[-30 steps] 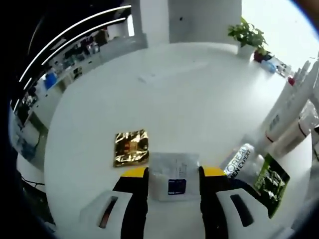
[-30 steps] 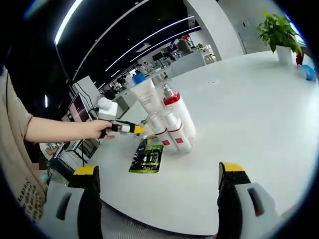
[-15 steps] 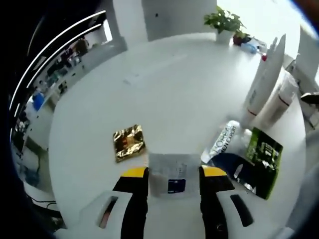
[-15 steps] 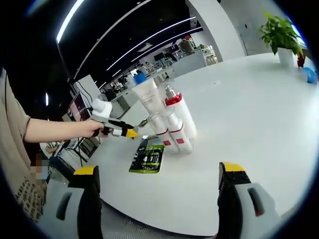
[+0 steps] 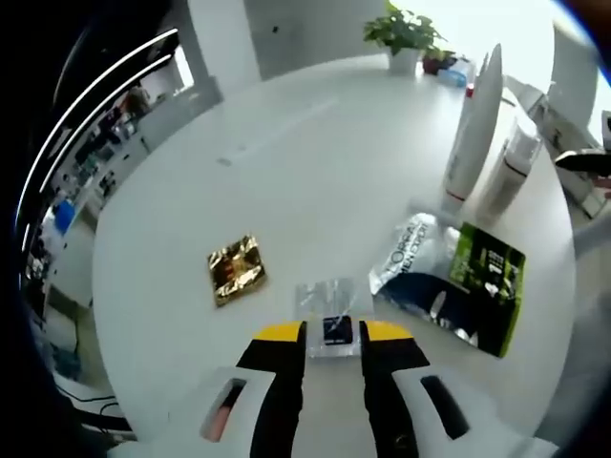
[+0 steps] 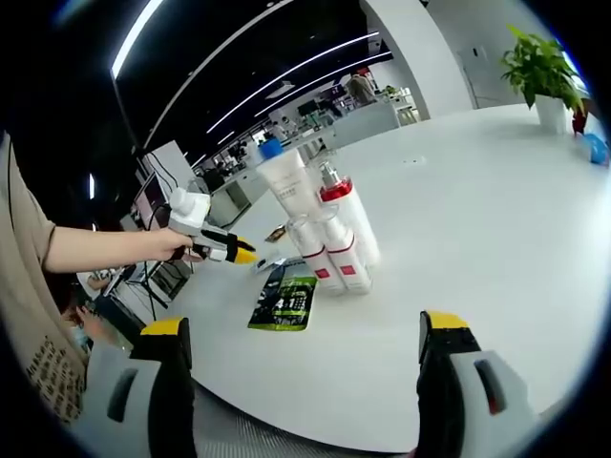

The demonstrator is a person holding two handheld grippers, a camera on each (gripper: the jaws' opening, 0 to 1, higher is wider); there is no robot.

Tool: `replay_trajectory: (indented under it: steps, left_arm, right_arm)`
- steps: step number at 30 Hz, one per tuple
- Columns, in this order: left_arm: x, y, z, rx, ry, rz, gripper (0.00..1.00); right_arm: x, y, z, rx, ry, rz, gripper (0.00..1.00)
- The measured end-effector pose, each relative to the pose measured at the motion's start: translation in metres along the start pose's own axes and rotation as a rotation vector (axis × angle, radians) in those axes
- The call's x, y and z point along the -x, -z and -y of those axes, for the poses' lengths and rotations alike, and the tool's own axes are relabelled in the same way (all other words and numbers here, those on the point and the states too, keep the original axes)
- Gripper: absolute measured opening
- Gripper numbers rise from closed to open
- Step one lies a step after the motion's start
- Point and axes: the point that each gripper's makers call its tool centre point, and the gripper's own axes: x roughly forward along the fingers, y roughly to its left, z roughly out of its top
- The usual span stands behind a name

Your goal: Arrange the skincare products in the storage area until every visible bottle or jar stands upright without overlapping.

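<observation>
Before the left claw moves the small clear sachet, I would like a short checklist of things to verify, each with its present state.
1. Left claw closed on the clear sachet: ok, the jaws pinch its near edge.
2. Sachet lifted off the white table: cannot tell.
3. Gold foil sachet apart from the held one: ok, it lies apart, to one side.
4. Green and silver packet out of the way: not ok, it lies flat close beside the claw.
5. Tubes and bottles upright: ok, they stand grouped together in the right gripper view.
6. Right claw free: ok, jaws wide apart, nothing between them.
</observation>
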Motion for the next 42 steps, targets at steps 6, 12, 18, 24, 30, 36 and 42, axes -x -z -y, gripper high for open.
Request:
replay_trajectory:
  steps: [6,12,18,24,30,36,42]
  left_arm:
    - [-0.009,0.004,0.004,0.001,0.056,-0.044,0.48]
    - [-0.015,0.002,0.001,0.014,0.087,-0.085,0.52]
    - [-0.018,0.003,0.001,-0.005,0.128,-0.145,0.52]
    - [-0.018,0.004,0.000,-0.030,0.151,-0.208,0.49]
    - [-0.017,0.005,0.000,-0.084,0.142,-0.261,0.47]
    - [-0.016,0.005,0.001,-0.087,0.150,-0.282,0.46]
    - [-0.015,0.006,-0.002,-0.104,0.158,-0.296,0.41]
  right_arm:
    - [0.000,0.001,0.000,-0.003,0.001,-0.003,0.99]
    - [0.000,0.001,0.002,-0.012,0.004,-0.006,0.99]
    - [-0.001,0.002,0.003,-0.019,0.007,-0.010,0.99]
    - [-0.001,0.002,0.004,-0.024,0.011,-0.010,0.99]
    - [-0.001,0.003,0.004,-0.026,0.013,-0.011,0.99]
    - [-0.001,0.003,0.004,-0.025,0.013,-0.012,0.99]
    - [-0.001,0.003,0.004,-0.025,0.015,-0.012,0.99]
